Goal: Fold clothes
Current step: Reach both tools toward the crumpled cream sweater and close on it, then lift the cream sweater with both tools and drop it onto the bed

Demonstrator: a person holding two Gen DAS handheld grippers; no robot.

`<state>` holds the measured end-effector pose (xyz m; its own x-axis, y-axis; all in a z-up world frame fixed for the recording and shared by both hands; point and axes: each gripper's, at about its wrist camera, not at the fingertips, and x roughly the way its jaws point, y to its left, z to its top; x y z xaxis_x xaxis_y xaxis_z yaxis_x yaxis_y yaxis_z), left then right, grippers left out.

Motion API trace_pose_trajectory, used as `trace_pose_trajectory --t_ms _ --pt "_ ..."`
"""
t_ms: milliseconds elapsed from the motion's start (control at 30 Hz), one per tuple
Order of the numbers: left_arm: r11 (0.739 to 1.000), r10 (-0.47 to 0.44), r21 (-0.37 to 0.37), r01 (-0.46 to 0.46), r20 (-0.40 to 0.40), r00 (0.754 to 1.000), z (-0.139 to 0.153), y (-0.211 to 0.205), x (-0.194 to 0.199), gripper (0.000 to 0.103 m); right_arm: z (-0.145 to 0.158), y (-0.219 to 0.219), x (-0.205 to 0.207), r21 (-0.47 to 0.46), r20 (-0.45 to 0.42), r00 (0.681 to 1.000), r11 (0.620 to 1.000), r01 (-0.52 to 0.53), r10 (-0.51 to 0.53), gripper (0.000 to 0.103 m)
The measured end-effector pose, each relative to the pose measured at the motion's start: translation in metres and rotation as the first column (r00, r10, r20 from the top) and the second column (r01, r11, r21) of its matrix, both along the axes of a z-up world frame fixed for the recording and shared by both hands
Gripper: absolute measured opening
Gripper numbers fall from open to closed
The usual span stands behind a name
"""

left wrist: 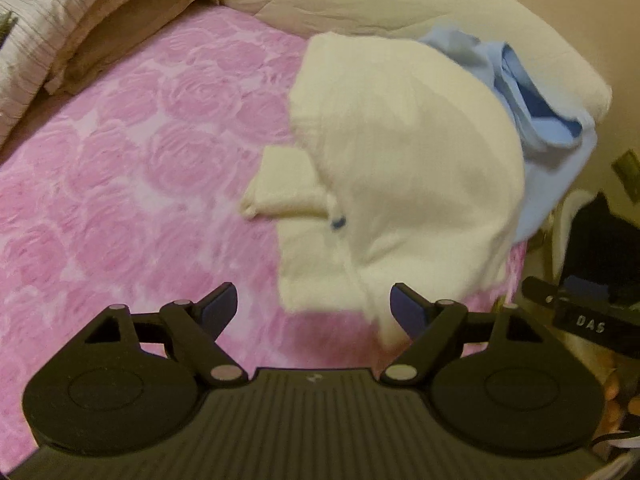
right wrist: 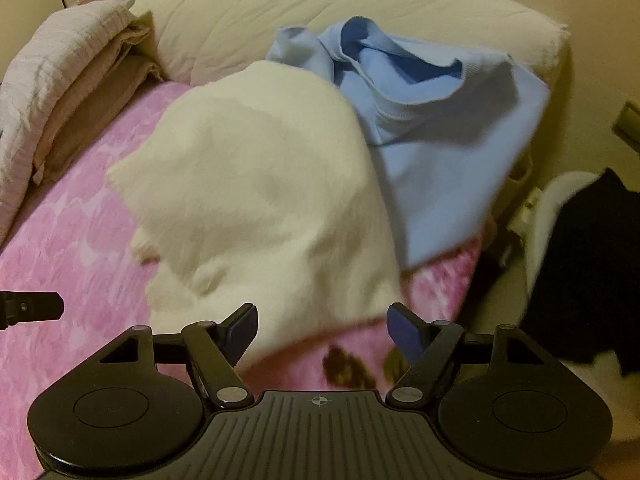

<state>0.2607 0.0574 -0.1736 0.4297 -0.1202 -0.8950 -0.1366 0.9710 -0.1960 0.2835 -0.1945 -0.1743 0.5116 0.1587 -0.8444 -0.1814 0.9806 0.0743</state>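
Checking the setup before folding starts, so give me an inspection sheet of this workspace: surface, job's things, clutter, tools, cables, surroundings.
Surface: pink rose-patterned bedspread, wide bare area on its left side.
Job's things: cream garment lying rumpled; light blue garment behind it, partly under the cream one, leaning on a large cream pillow.
Clutter: folded beige and grey bedding stacked at the far left.
Tools: left tool open, nothing between its jaws; right tool open, also empty. Both are above the cream garment's near edge.
Cables: nothing seen.
Surroundings: dark cloth off the bed's right side; frames motion-blurred.
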Motion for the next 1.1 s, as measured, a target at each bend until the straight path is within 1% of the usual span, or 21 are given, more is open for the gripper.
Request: trace_pose_trajectory --t_ms 200,367,433,467,500,533,567,600,633,667,700,733,833,900,967,1033,1100 --pt "0.995 0.044 -0.087 -0.044 -0.004 0.999 -0.028 0.001 0.058 0.081 -0.018 -0.004 0.054 -0.005 0.007 1.000 1.000 0.003 -0.003 0.075" --pt "0.981 0.098 -0.166 -0.098 -0.009 0.995 -0.054 0.008 0.097 0.081 -0.032 -0.005 0.084 0.010 0.019 1.000 1.000 -0.006 0.006 0.076" --pt "0.974 0.122 -0.192 -0.122 -0.012 0.993 -0.065 0.011 0.107 0.081 -0.038 -0.003 0.094 0.018 0.026 1.000 1.000 -0.018 0.017 0.076" --pt "0.965 0.157 -0.211 -0.153 0.001 0.988 -0.071 0.013 0.112 0.081 -0.041 -0.002 0.098 0.022 0.030 0.999 0.999 -0.025 0.024 0.076" --pt "0.954 0.186 -0.239 -0.179 0.007 0.983 -0.077 0.015 0.116 0.078 -0.044 -0.001 0.102 0.025 0.030 0.999 0.999 -0.033 0.032 0.076" --pt "0.947 0.185 -0.267 -0.179 -0.002 0.983 -0.081 0.016 0.119 0.075 -0.047 0.002 0.105 0.024 0.024 0.999 0.999 -0.043 0.042 0.075" --pt "0.940 0.178 -0.293 -0.173 -0.009 0.984 -0.083 0.016 0.122 0.062 -0.050 0.005 0.107 0.013 0.022 0.998 0.998 -0.057 0.057 0.075" --pt "0.933 0.171 -0.318 -0.167 -0.016 0.985 -0.085 0.016 0.124 0.039 -0.051 0.008 0.108 -0.008 0.028 0.997 0.997 -0.075 0.075 0.060" --pt "0.925 0.164 -0.344 -0.161 -0.022 0.986 -0.088 0.016 0.126 0.028 -0.052 0.012 0.109 -0.031 0.030 0.995 0.995 -0.093 0.094 0.030" --pt "0.928 0.157 -0.340 -0.155 -0.024 0.987 -0.087 0.015 0.127 0.013 -0.051 0.016 0.108 -0.059 0.024 0.993 0.992 -0.113 0.114 0.019" --pt "0.939 0.150 -0.312 -0.145 -0.009 0.989 -0.083 0.014 0.125 0.009 -0.050 0.019 0.107 -0.080 0.019 0.991 0.988 -0.130 0.132 0.011" --pt "0.949 0.143 -0.286 -0.132 0.016 0.990 -0.077 0.013 0.121 0.008 -0.046 0.020 0.105 -0.080 0.022 0.990 0.987 -0.140 0.142 0.009" --pt "0.964 0.141 -0.240 -0.113 0.102 0.985 -0.054 0.016 0.100 0.006 -0.026 0.020 0.095 -0.039 0.050 0.985 0.986 -0.162 0.164 0.008" --pt "0.970 0.143 -0.217 -0.106 0.165 0.976 -0.035 0.020 0.082 0.006 -0.009 0.024 0.084 -0.020 0.080 0.975 0.978 -0.207 0.208 0.008" --pt "0.973 0.154 -0.206 -0.108 0.222 0.963 -0.016 0.027 0.063 0.005 0.008 0.031 0.073 -0.004 0.111 0.961 0.968 -0.253 0.252 0.008" --pt "0.968 0.183 -0.217 -0.127 0.263 0.947 0.001 0.036 0.043 0.005 0.027 0.041 0.059 0.014 0.142 0.945 0.954 -0.301 0.296 0.007" --pt "0.959 0.229 -0.235 -0.159 0.310 0.923 0.019 0.047 0.017 0.005 0.048 0.053 0.042 0.034 0.180 0.923 0.936 -0.351 0.340 0.007"
